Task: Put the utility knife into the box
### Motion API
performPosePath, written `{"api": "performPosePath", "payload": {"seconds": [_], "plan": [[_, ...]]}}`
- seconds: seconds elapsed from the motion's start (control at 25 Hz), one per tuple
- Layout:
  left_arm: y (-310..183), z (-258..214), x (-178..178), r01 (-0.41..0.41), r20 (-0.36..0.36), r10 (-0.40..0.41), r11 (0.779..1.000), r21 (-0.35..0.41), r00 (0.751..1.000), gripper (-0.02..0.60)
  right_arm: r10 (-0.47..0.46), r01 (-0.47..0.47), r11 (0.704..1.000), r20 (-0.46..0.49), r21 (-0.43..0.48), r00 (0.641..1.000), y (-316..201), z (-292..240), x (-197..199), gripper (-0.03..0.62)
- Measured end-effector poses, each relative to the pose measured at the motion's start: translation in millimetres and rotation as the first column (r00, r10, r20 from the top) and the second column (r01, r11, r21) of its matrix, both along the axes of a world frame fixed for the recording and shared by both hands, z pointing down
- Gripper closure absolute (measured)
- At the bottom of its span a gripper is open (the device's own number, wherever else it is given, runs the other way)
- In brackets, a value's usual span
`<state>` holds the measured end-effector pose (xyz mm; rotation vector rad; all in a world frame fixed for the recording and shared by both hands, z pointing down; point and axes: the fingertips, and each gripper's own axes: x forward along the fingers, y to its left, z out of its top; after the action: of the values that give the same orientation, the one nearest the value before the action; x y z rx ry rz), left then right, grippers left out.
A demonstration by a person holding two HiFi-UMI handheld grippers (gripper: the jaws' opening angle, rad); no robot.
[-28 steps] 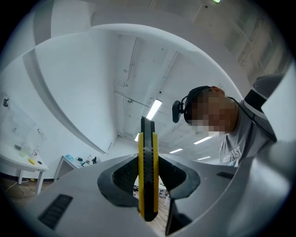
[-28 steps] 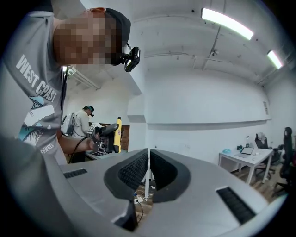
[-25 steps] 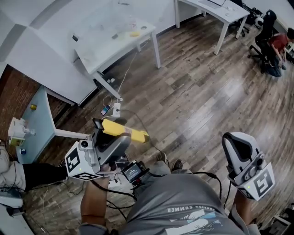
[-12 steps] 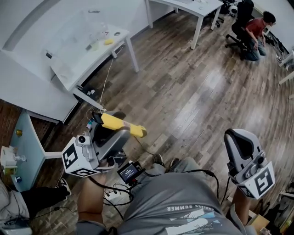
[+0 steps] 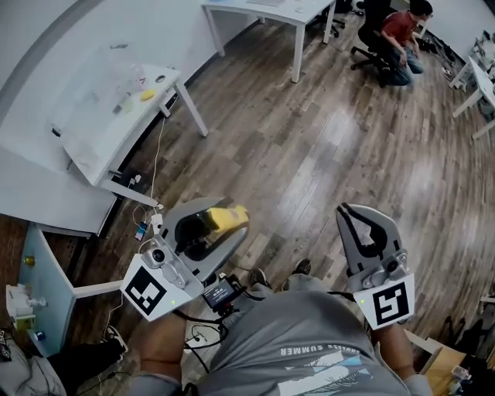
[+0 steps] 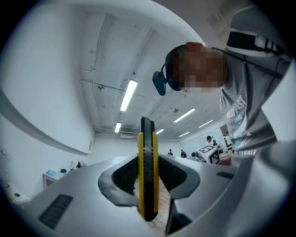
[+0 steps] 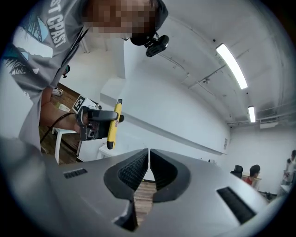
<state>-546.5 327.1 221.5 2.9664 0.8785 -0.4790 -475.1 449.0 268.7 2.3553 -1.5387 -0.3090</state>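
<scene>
Head view: utility knife [image 5: 230, 216] mostly buried between the jaws of the left gripper [image 5: 220, 228], only its yellow end showing, and the blade end can't be read. Small items [image 5: 147, 94] on the white table [image 5: 97, 138], one of them yellow, are too small to identify. Seated person [image 5: 400, 29] is cut off by the top edge.

Utility knife [image 5: 230, 215] sits between the jaws of the left gripper [image 5: 223, 226], over the floor [image 5: 309, 155]. Right gripper [image 5: 360, 220] is to its right, well apart. White table [image 5: 93, 151] stands behind-left. A second table [image 5: 267, 11] and a seated person [image 5: 401, 29] are at the far right.
</scene>
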Motion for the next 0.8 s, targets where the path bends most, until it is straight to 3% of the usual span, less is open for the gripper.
{"api": "performPosePath", "payload": {"seconds": [0.4,0.64,0.8], "plan": [[95,8,91,-0.032,0.006,0.032,0.999,0.043,0.999,0.445,-0.012,0.002,0.99,-0.069,-0.144,0.998,56,-2,63,0.571],[115,13,125,-0.09,0.05,0.088,0.995,0.04,0.995,0.445,-0.022,0.018,0.99,-0.028,-0.139,0.999,64,1,83,0.571],[116,20,155,-0.137,0.06,0.136,0.99,0.024,0.989,0.445,0.02,-0.018,0.991,0.015,-0.134,1.0,67,9,107,0.571]]}}
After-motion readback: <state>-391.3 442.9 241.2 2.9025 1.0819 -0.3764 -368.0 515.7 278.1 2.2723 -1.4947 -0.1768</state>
